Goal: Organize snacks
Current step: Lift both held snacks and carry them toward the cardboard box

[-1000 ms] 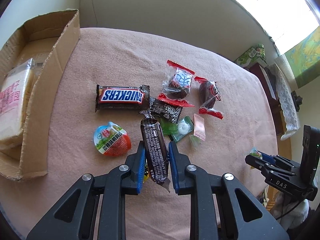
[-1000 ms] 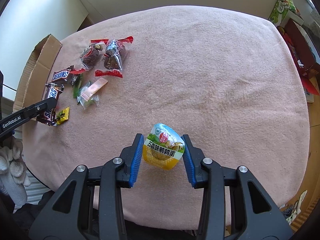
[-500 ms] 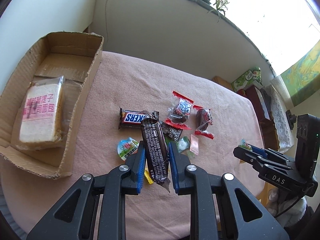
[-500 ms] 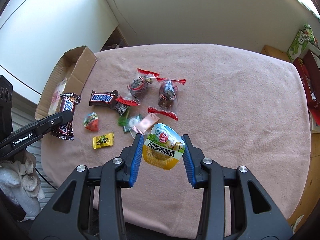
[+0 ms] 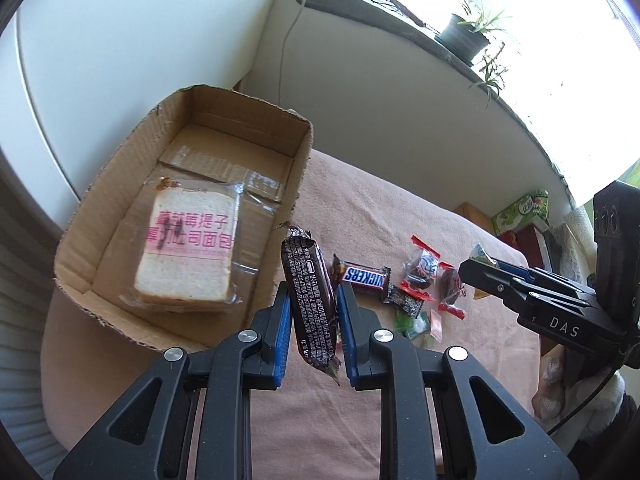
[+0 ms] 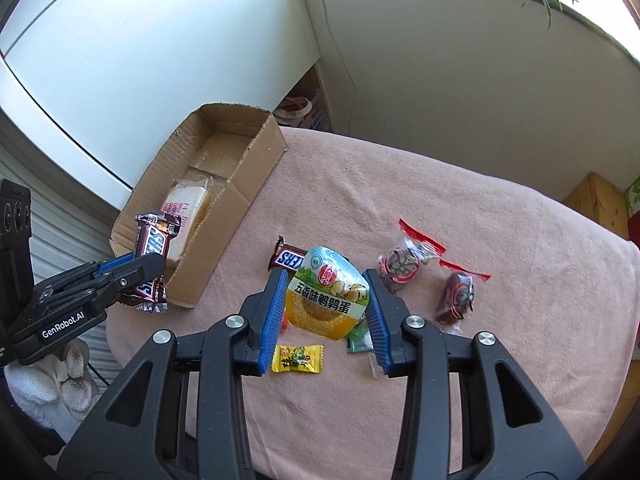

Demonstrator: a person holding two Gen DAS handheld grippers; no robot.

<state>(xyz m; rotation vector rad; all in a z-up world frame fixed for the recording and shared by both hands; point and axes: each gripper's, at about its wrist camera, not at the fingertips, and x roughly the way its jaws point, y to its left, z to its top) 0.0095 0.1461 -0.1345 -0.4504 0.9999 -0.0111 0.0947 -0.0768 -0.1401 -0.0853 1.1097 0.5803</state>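
Both of my hands have risen and swung toward the cardboard box [image 5: 184,216] since the earlier frames, which now fills the left half of the left wrist view instead of sitting at its edge. In my left hand-held gripper [image 5: 312,332] the jaws are clamped narrow on a dark chocolate bar [image 5: 310,292], held upright just off the box's near right wall. My right hand-held gripper [image 6: 324,316] holds a yellow quail-egg pack [image 6: 326,296] between its blue pads, above the loose snacks on the pink-covered surface [image 6: 460,208]. I judge this as the carry stage: both items are lifted clear and neither is over the box opening yet. Inside the box lies one wrapped slice of bread [image 5: 188,256]. Remaining on the surface are a Snickers bar [image 5: 362,276], two red-sealed clear packets [image 6: 404,264] and [image 6: 458,296], a yellow candy [image 6: 297,358] and some small green and pink wrappers. Several limits apply. The held bar covers whatever lies directly behind it. The quail-egg pack hides half of the Snickers bar in the right wrist view. The small wrappers overlap, so I cannot count them.
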